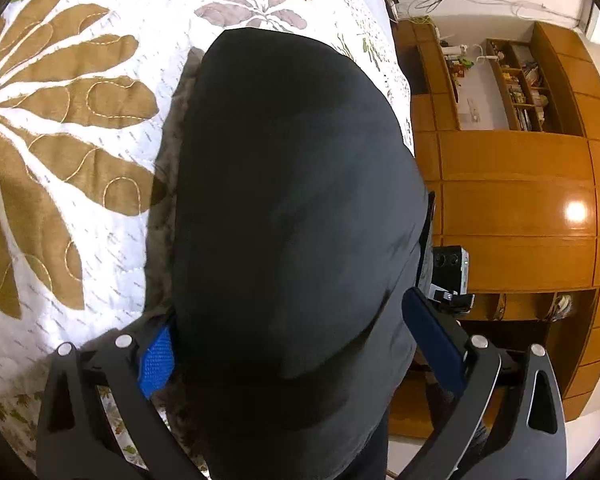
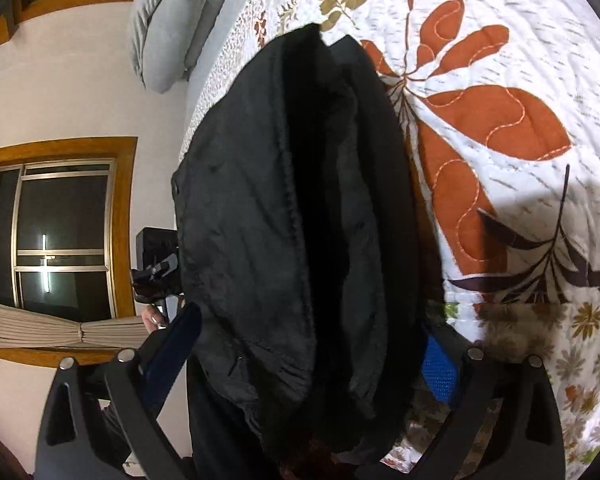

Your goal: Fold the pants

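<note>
Black pants (image 1: 292, 208) fill the middle of the left wrist view, lifted above a white quilted bedspread (image 1: 80, 140) with leaf prints. My left gripper (image 1: 296, 344) has its blue-padded fingers (image 1: 156, 364) wide apart on either side of a thick bundle of the cloth. In the right wrist view the pants (image 2: 300, 220) hang bunched, with a dark fold down the middle. My right gripper (image 2: 312, 356) likewise straddles the cloth with its blue pads (image 2: 440, 372) wide apart. The other gripper (image 2: 156, 272) shows at the left past the cloth.
The bedspread (image 2: 500, 140) carries orange and brown leaf prints. Wooden cabinets with shelves (image 1: 520, 160) stand beyond the bed edge. A grey pillow (image 2: 168, 28), a wood-framed window (image 2: 60, 224) and a curtain (image 2: 60, 332) are on the other side.
</note>
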A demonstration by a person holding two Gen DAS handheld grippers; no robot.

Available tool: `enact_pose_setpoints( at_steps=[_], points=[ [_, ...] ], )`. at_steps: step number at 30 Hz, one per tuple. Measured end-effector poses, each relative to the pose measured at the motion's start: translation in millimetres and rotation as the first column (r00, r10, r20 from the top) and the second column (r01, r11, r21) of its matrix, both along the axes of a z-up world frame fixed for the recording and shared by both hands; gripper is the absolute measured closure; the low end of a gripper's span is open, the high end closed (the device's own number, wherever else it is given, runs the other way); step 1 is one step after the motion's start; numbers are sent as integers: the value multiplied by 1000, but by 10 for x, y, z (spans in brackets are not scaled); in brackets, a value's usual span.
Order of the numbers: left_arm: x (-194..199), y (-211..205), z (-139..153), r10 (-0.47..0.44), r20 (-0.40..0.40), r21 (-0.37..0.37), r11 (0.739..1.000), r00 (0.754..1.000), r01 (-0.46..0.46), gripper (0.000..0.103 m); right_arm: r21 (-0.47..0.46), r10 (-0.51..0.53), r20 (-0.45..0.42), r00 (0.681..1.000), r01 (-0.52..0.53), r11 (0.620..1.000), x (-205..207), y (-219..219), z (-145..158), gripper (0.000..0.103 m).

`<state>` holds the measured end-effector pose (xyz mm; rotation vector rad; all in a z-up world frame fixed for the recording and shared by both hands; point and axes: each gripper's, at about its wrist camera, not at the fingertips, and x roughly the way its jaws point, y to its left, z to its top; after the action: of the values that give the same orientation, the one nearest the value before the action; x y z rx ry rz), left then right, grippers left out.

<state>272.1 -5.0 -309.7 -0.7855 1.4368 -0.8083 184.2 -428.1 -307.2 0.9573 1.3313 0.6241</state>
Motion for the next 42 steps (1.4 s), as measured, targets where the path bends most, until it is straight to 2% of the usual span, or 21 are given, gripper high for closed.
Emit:
enact_pose_setpoints(
  at_steps=[5,9,14,16,18,20,21,24,32,42],
  points=[
    [-57,-57,16,-43,17,34,999,999,42,3,-1,44,9,999,-44,999,44,120,-17,3],
    [-28,-31,-30,-36,5,30,999,999,36,3,3,66,1,998,-66,998,124,206,-46,3],
    [-36,-98,9,-44,26,103,994,999,41,6,-4,53,1,999,-53,999,178,303,-19,4],
    [-31,-92,18,-38,31,120,992,999,34,14,-32,66,14,998,-66,997,200,382,20,11],
    [-21,-67,40,-31,38,120,992,999,26,25,-47,72,26,997,-71,996,212,428,55,33],
    [-17,-7,60,-20,43,102,995,999,15,39,-45,77,40,996,-75,996,217,436,94,48],
    [-17,17,75,-16,46,97,995,999,11,41,-51,84,52,995,-81,995,214,449,128,53],
    [-22,31,115,-9,56,89,996,998,4,49,-62,90,73,993,-86,994,200,508,204,59],
    [-95,72,231,-1,88,67,998,996,-5,60,-59,80,101,992,-74,996,177,549,405,63],
    [-67,175,547,6,141,69,997,990,-16,62,-51,92,134,987,-86,995,253,680,648,63]
  ],
)
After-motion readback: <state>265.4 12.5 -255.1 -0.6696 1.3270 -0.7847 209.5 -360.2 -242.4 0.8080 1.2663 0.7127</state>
